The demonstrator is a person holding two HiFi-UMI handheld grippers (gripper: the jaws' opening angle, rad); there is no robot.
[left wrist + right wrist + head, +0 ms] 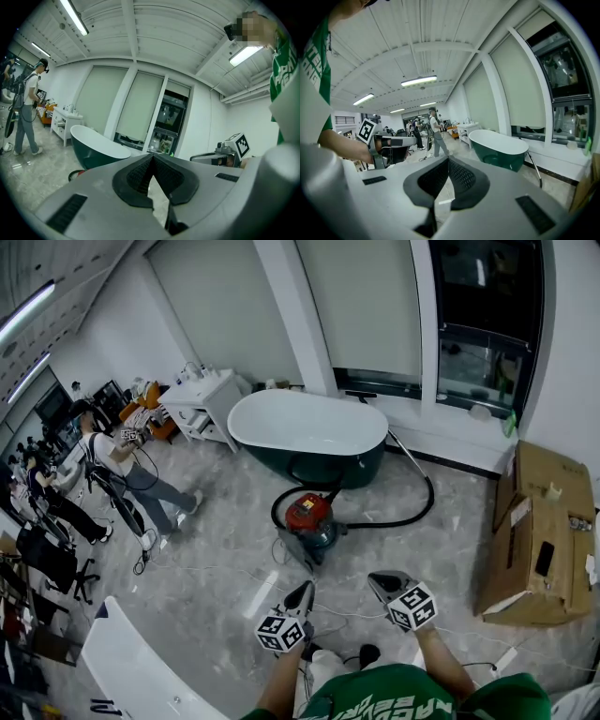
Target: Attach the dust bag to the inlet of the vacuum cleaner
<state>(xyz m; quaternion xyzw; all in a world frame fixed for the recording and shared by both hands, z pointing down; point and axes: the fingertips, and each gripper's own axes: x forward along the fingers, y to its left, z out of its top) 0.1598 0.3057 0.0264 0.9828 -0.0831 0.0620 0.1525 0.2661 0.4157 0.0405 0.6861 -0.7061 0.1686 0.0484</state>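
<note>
Bare floor (225, 545) is lying open before the vacuum (309, 516), thin cables (352, 615) crossing it. The tub (309, 427) is blocking behind, the hose (430, 487) looping right, a box (539, 540) standing farther right.

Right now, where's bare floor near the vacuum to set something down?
Bare floor lies between the hose and the cardboard box, and left of the vacuum cleaner toward the white cabinet. Crowded: hose loops between vacuum cleaner and bathtub; thin cords lie in front.

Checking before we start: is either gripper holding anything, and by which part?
Nothing is held. Left gripper and right gripper both show jaws together, empty; the vacuum cleaner stands apart on the floor.
</note>
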